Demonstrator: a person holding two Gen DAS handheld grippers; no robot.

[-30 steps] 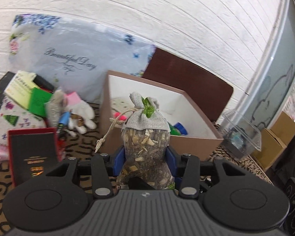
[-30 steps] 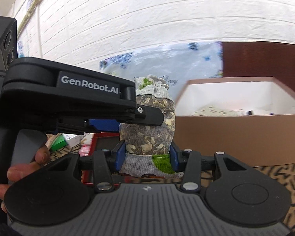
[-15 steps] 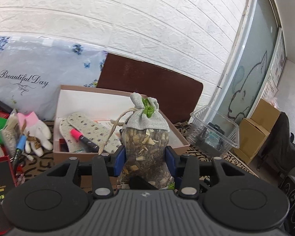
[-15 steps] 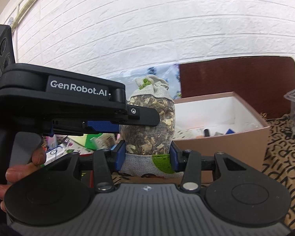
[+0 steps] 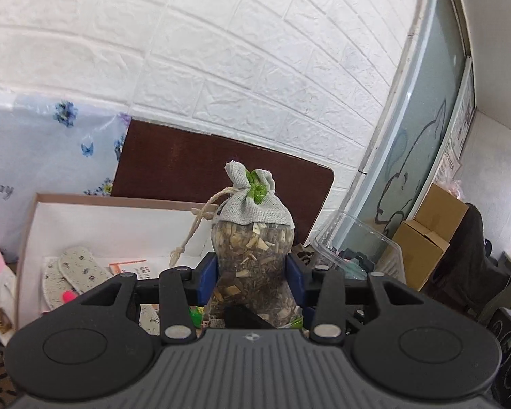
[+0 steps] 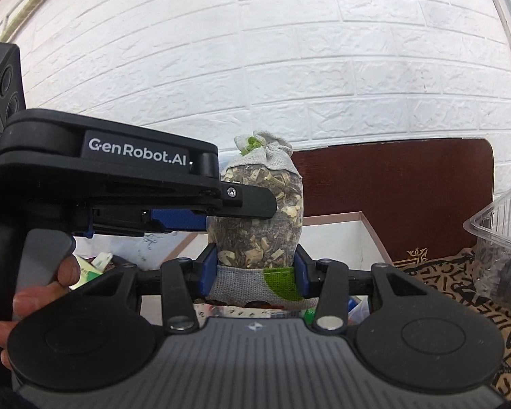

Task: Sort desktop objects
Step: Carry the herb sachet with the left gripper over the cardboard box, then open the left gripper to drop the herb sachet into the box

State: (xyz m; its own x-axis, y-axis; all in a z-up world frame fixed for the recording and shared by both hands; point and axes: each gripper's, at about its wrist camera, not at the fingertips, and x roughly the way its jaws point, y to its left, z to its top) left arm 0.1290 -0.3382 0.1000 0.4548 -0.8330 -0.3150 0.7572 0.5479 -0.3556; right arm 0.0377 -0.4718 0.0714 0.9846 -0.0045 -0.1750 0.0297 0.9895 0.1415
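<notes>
Two grips: both my claws are clamping one herb sachet (image 5: 253, 255), my left gripper (image 5: 252, 283) around its belly, my right gripper (image 6: 255, 272) lower, at the burlap base.
Position: I am holding it upright in the air, over the front of the open brown box (image 5: 30, 225).
Look: clear middle showing wood chips and dried herbs, grey burlap top tied with twine (image 5: 194, 228), green sprig at the neck.
Handling: I am judging it light, soft and squashy; contents are shifting under pressure.
Hold point: I am favouring the packed belly, not the floppy neck.
Risk: film may be splitting if squeezed hard.
</notes>
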